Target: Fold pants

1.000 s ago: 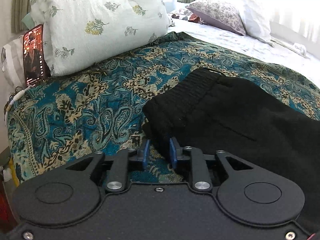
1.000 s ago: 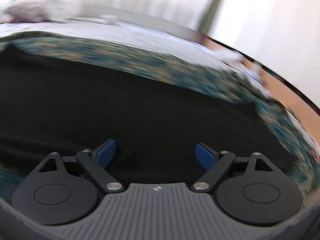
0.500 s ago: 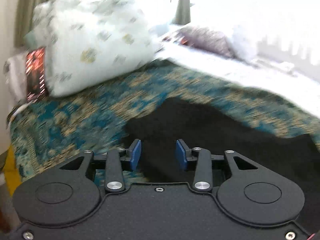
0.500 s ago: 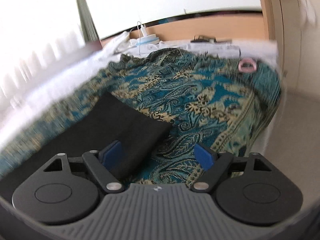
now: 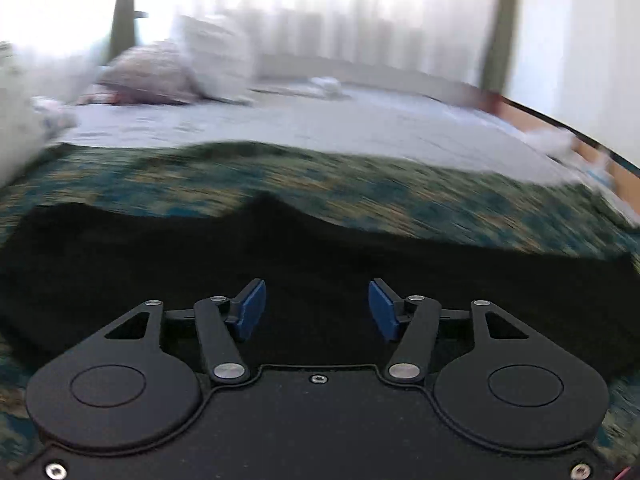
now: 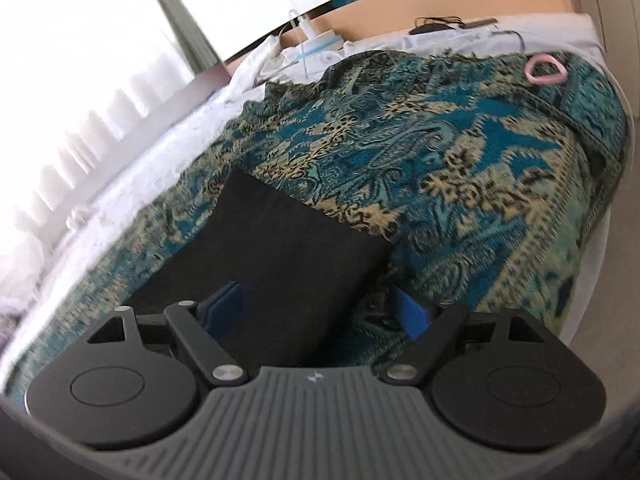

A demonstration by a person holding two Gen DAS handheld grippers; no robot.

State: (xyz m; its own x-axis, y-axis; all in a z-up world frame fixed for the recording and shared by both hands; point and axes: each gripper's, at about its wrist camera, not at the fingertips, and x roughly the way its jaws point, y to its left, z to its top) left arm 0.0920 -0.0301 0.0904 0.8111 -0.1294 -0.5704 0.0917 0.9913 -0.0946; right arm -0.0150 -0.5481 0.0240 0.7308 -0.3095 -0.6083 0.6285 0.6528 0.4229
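Observation:
The black pants (image 5: pixel 320 248) lie flat on a teal paisley bedspread (image 5: pixel 400 196), stretched left to right in the blurred left wrist view. Low over their middle hangs my left gripper (image 5: pixel 316 308). Its jaws are opening, the blue pads (image 5: pixel 250 308) are apart, and nothing is pinched between them. In the right wrist view the square leg end of the pants (image 6: pixel 280 248) points away from me. My right gripper (image 6: pixel 318 310) stands wide open astride that leg end, and its pads do not press the cloth.
A white sheet (image 5: pixel 320 128) and pillows (image 5: pixel 160 72) lie beyond the bedspread. A pink ring (image 6: pixel 544 69) rests near the bedspread's far corner. Cables and a white-blue device (image 6: pixel 320 40) sit by the wooden board. The bed edge drops off at the right (image 6: pixel 608 200).
The left gripper left the waistband by the floral pillow, swung right over the pants' middle, and its jaws widened. The right gripper swung and rolled from the pants' middle to the leg end.

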